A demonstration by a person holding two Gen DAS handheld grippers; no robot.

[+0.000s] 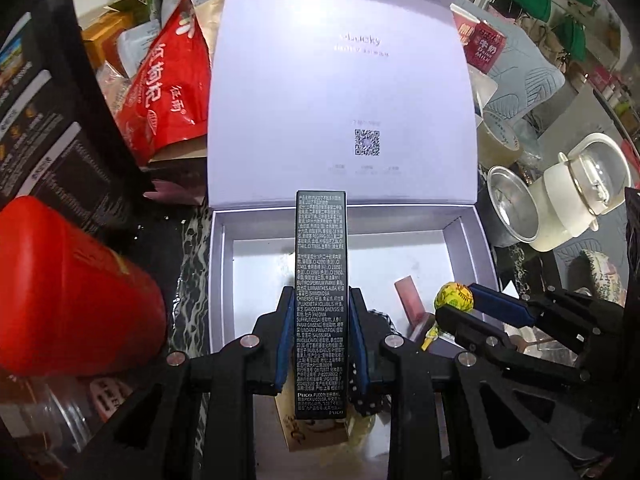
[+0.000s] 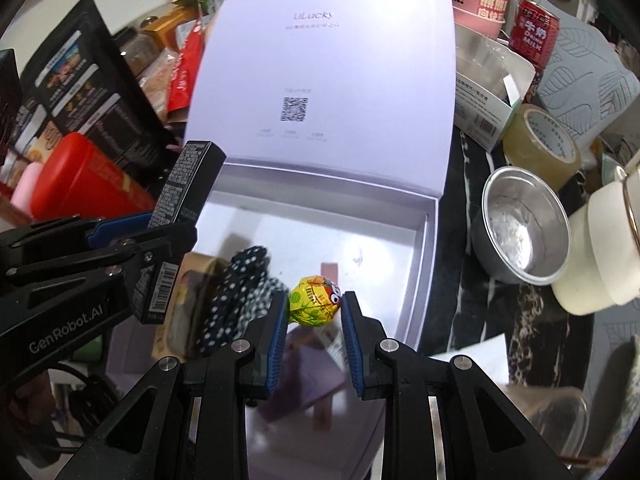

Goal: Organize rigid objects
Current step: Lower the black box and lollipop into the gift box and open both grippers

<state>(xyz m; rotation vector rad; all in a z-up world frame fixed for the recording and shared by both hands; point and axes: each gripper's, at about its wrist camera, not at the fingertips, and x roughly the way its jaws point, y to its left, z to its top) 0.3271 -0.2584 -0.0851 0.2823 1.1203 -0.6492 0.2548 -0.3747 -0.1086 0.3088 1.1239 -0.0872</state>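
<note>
my left gripper (image 1: pixel 320 332) clamps tall black puco carton (image 1: pixel 321 280); my right gripper (image 2: pixel 314 312) pinches yellow lollipop (image 2: pixel 314 306); both over open white ulucky box (image 2: pixel 430 264).

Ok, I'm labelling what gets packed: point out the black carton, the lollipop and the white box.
black carton (image 1: pixel 320 304), left wrist view, printed face.
lollipop (image 2: pixel 315 300), right wrist view, wrapped head.
white box (image 1: pixel 478 240), left wrist view, right wall.
</note>
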